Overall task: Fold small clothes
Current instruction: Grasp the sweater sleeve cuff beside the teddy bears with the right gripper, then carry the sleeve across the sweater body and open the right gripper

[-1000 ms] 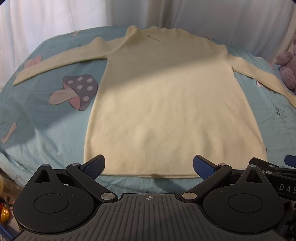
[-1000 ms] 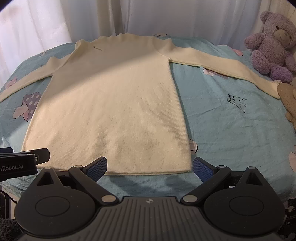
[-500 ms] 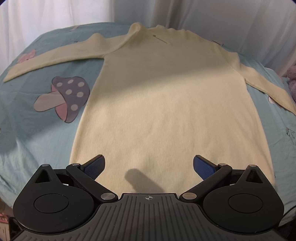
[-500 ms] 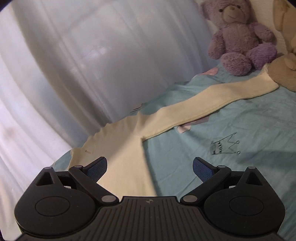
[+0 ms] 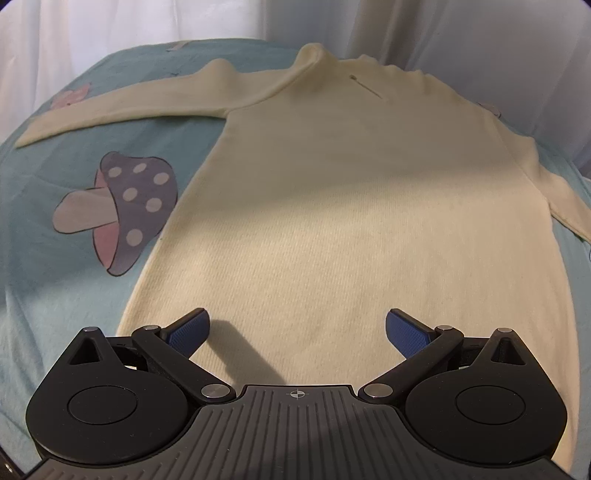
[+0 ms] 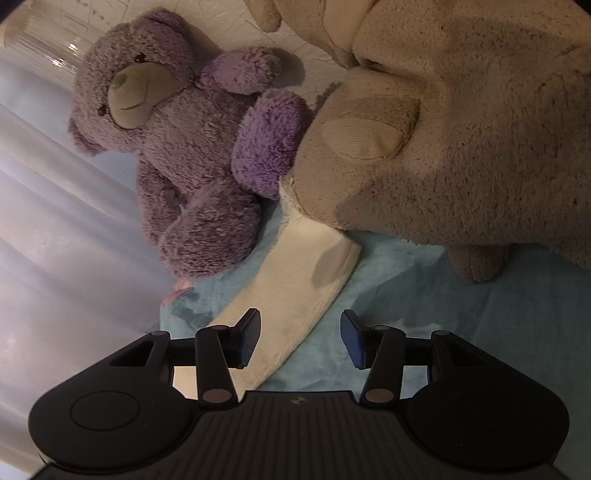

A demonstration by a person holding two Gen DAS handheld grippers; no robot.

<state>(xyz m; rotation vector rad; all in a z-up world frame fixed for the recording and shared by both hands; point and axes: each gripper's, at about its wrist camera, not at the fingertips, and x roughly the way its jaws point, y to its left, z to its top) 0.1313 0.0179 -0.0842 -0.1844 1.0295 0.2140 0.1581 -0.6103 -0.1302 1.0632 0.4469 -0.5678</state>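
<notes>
A cream long-sleeved sweater (image 5: 351, 221) lies flat on the teal bed sheet (image 5: 48, 258), collar away from me and sleeves spread out. My left gripper (image 5: 297, 326) is open and empty, hovering over the lower body of the sweater. In the right wrist view the end of the sweater's right sleeve (image 6: 295, 291) runs between the blue pads of my right gripper (image 6: 300, 338), which is open and partly narrowed around the sleeve. The cuff tip lies under a beige plush toy (image 6: 443, 129).
A purple teddy bear (image 6: 184, 147) sits left of the sleeve cuff, against the white curtain (image 6: 55, 240). The beige plush toy crowds the upper right. A mushroom print (image 5: 122, 210) marks the sheet left of the sweater. Curtains (image 5: 443, 33) hang behind the bed.
My right gripper has swung right and moved to the right sleeve's cuff by the plush toys, and its jaws have narrowed. My left gripper has advanced over the sweater's hem.
</notes>
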